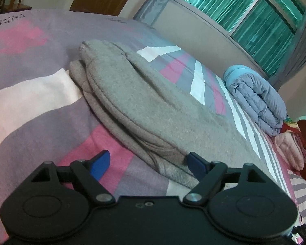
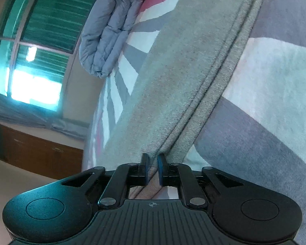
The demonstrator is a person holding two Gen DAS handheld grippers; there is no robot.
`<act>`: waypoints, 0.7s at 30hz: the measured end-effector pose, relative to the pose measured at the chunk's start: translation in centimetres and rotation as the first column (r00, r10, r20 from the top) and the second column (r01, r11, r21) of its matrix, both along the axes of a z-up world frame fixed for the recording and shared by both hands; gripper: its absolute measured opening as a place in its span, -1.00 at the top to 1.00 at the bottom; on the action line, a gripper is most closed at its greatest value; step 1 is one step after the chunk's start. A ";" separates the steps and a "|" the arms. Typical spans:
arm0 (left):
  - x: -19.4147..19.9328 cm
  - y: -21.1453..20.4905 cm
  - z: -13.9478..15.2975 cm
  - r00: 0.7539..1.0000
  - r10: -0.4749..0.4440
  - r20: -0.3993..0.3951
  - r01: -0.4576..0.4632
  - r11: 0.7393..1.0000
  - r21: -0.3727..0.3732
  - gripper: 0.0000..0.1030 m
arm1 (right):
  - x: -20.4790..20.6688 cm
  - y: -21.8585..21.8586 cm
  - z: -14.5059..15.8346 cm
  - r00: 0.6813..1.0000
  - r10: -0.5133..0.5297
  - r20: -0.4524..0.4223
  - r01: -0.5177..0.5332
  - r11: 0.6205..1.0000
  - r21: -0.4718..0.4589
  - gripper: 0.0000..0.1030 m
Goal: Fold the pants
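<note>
Grey fleece pants (image 1: 153, 106) lie folded lengthwise on the striped pink, grey and white bedsheet (image 1: 30, 106). In the left wrist view my left gripper (image 1: 148, 157) stands open at their near end. Its right blue pad (image 1: 195, 163) lies on the cloth and its left pad (image 1: 101, 163) over bare sheet. In the right wrist view the pants (image 2: 183, 61) run away as a long band with stacked edges. My right gripper (image 2: 153, 160) is shut on the edge of the pants, and grey cloth shows pinched between its blue pads.
A folded blue-grey quilt (image 1: 255, 98) and a pink folded cover (image 1: 289, 147) sit at the far side of the bed, near the window (image 1: 244, 10). In the right wrist view a wooden cabinet (image 2: 40, 155) stands beyond the bed's edge, below the quilt (image 2: 104, 40).
</note>
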State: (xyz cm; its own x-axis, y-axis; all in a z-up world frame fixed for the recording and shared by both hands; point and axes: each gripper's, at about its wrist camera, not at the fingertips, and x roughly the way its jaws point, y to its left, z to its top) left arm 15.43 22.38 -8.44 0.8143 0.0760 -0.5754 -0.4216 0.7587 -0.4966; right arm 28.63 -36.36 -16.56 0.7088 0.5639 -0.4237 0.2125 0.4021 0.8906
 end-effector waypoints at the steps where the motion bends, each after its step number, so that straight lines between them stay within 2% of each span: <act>1: 0.0 -0.1 0.0 1.000 0.002 -0.001 -0.002 1.000 0.001 -0.47 | 0.0 -0.1 -0.2 1.000 0.002 -0.008 -0.002 1.000 0.009 0.82; 7: -0.1 -0.3 0.0 1.000 0.005 -0.003 -0.005 1.000 0.005 -0.47 | -1.5 -1.0 -0.2 1.000 -0.001 -0.029 0.003 0.996 0.086 0.77; 9: 0.0 -0.4 0.0 1.000 0.007 -0.005 -0.007 1.000 0.009 -0.47 | -1.9 -1.2 -0.3 1.000 -0.013 -0.022 0.015 0.994 0.110 0.50; 11: 0.0 -0.5 0.0 1.000 0.007 -0.006 -0.007 1.000 0.016 -0.47 | -1.8 -1.2 -0.3 1.000 -0.011 -0.016 0.013 0.994 0.113 0.43; 15: -0.1 -0.5 0.0 1.000 0.007 -0.004 -0.007 1.000 0.014 -0.48 | -1.7 -1.1 -0.3 1.000 -0.017 -0.016 0.019 0.993 0.115 0.43; 21: -0.1 -0.6 0.0 1.000 0.006 -0.010 -0.005 1.000 0.021 -0.48 | -0.4 -0.9 -1.5 1.000 -0.009 -0.018 0.012 0.986 0.168 0.43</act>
